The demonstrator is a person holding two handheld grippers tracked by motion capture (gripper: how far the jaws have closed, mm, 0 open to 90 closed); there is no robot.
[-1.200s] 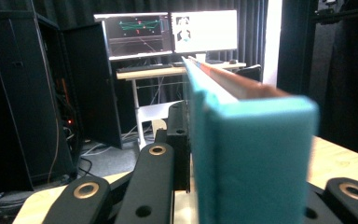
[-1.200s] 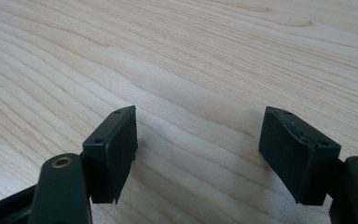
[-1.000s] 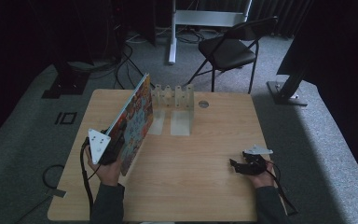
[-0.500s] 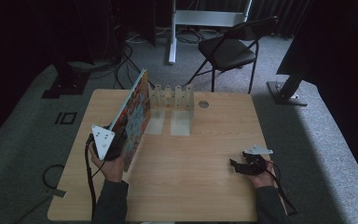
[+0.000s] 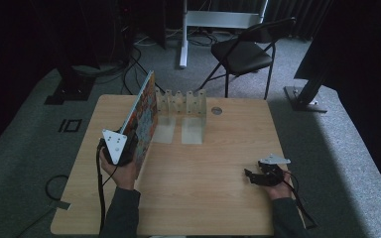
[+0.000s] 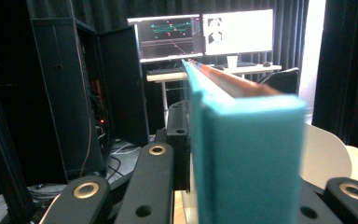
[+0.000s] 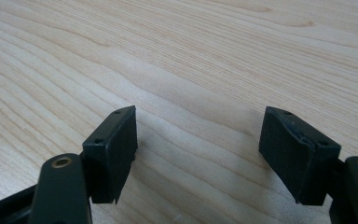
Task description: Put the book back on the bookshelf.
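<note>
In the high view, the left gripper (image 5: 129, 148) at centre left clamps the book (image 5: 143, 116), which stands on edge on the table (image 5: 218, 208) and has shifted slightly toward the rack (image 5: 181, 101) since the earlier frame. In the left gripper view, the book's teal edge (image 6: 247, 154) fills the centre, pinched between the jaws. In the right gripper view, the right gripper (image 7: 198, 154) rests with jaws apart over bare wood, unmoved.

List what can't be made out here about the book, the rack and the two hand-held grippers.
- Book cover art: high view, too small and steeply angled.
- Left hand-held gripper jaws: its grey plate hides them in the high view; the book's blurred teal edge covers them in the left gripper view.
- Clear rack slots: too small, see-through.
</note>
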